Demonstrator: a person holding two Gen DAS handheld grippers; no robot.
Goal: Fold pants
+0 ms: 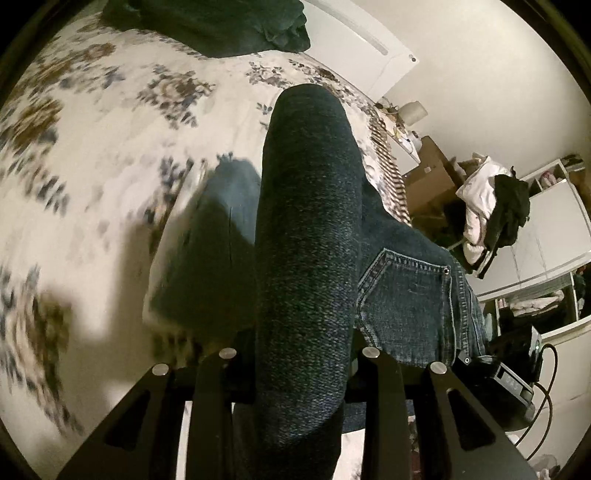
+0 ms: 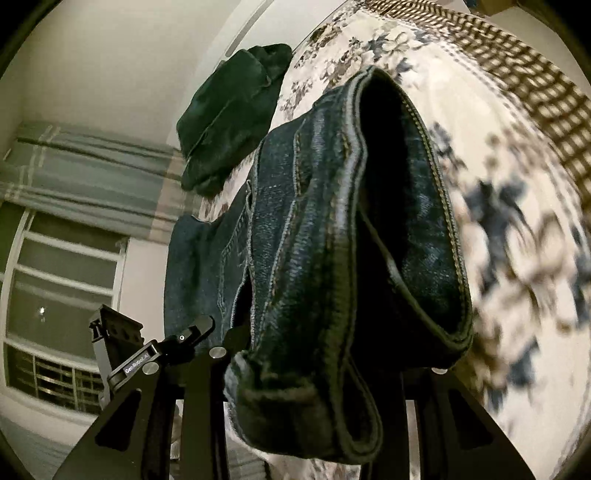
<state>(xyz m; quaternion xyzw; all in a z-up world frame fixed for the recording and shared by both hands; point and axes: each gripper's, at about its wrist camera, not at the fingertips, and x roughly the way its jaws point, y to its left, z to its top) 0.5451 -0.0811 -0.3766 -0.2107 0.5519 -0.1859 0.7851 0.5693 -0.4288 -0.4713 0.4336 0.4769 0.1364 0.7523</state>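
Note:
The pants are dark blue jeans (image 1: 306,229). In the left wrist view a thick fold of denim rises between the black fingers (image 1: 210,398) of my left gripper (image 1: 299,369), which is shut on it; a back pocket (image 1: 406,295) shows to the right. In the right wrist view my right gripper (image 2: 314,369) is shut on the jeans (image 2: 314,240) near a hem opening (image 2: 391,192), held above the bed. The left gripper (image 2: 162,354) shows at the lower left there.
A floral bedspread (image 1: 110,147) covers the bed, with a checked edge (image 2: 517,74). A dark green garment (image 1: 229,26) lies at the head of the bed, also in the right wrist view (image 2: 229,114). Clothes pile (image 1: 491,206), shelves, cardboard box and window (image 2: 62,277) surround.

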